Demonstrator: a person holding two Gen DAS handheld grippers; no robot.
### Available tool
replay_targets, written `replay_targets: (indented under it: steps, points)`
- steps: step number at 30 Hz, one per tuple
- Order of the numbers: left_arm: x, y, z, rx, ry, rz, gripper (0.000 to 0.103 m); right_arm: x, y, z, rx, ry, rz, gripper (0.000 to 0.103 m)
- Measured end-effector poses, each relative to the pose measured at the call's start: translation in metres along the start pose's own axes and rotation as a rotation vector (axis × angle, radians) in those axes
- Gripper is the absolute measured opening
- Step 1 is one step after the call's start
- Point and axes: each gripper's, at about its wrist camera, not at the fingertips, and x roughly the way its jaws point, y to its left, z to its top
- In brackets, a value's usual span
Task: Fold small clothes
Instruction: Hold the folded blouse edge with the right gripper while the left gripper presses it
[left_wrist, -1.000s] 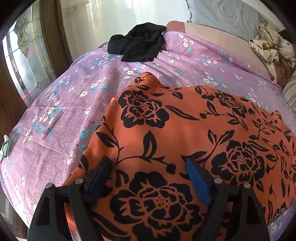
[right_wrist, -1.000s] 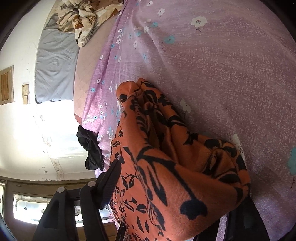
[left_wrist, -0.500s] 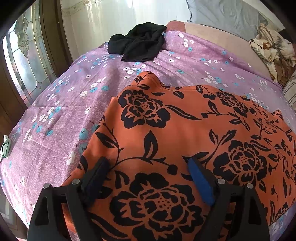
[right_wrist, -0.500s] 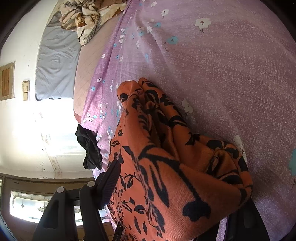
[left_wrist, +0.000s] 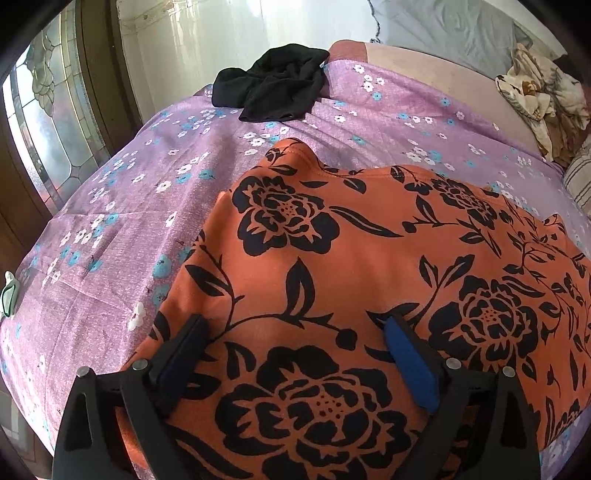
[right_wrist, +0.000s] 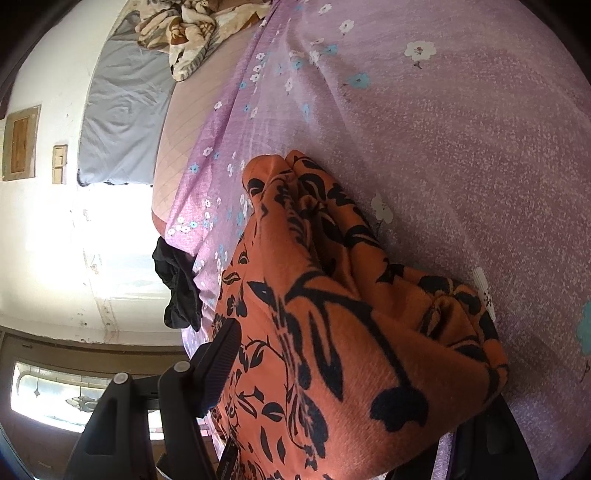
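An orange garment with black flowers (left_wrist: 332, 240) lies spread on the purple floral bedsheet (left_wrist: 110, 206). My left gripper (left_wrist: 293, 325) rests over its near part. The jaws are opening, with flat cloth lying between the blue pads and neither pad pressing on it. In the right wrist view a bunched end of the same orange garment (right_wrist: 332, 314) fills my right gripper (right_wrist: 354, 376). Its left finger (right_wrist: 221, 354) lies against the cloth, and the right finger is mostly hidden under the fabric. A black garment (left_wrist: 273, 88) lies crumpled at the bed's far end.
A patterned blanket (left_wrist: 539, 92) is heaped at the bed's far right, with a striped pillow (left_wrist: 580, 177) beside it. A stained-glass door (left_wrist: 48, 129) stands to the left, past the bed's edge. A grey sheet (right_wrist: 122, 110) hangs on the far wall.
The left gripper's jaws have spread wider over the orange garment. The right gripper still holds the bunched cloth in the same place.
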Motion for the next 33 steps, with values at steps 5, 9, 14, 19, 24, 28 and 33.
replay_targets:
  steps: [5,9,14,19,24,28,33]
  points:
    - [0.002,0.0,0.001,0.002,0.003,-0.005,0.099,-0.002,-0.002,0.0,-0.002,0.007,0.004,0.071]
    - [0.003,0.001,0.001,0.0,0.006,-0.01,0.1,-0.004,-0.003,-0.001,-0.009,0.006,0.004,0.071]
    - [0.003,0.001,0.0,0.0,-0.005,-0.02,0.101,-0.004,0.001,-0.004,-0.031,-0.003,-0.004,0.071]
    - [0.001,0.001,-0.002,-0.001,-0.011,-0.024,0.101,-0.004,0.003,-0.006,-0.042,-0.002,-0.002,0.071]
    - [0.0,0.002,-0.003,-0.001,-0.01,-0.029,0.101,-0.004,0.003,-0.008,-0.047,-0.004,-0.002,0.071]
    - [-0.001,0.002,-0.003,0.0,-0.013,-0.033,0.102,-0.005,0.003,-0.009,-0.052,-0.005,-0.004,0.071]
    - [-0.001,0.002,-0.002,-0.006,-0.005,-0.033,0.102,-0.006,0.008,-0.011,-0.064,0.005,-0.03,0.062]
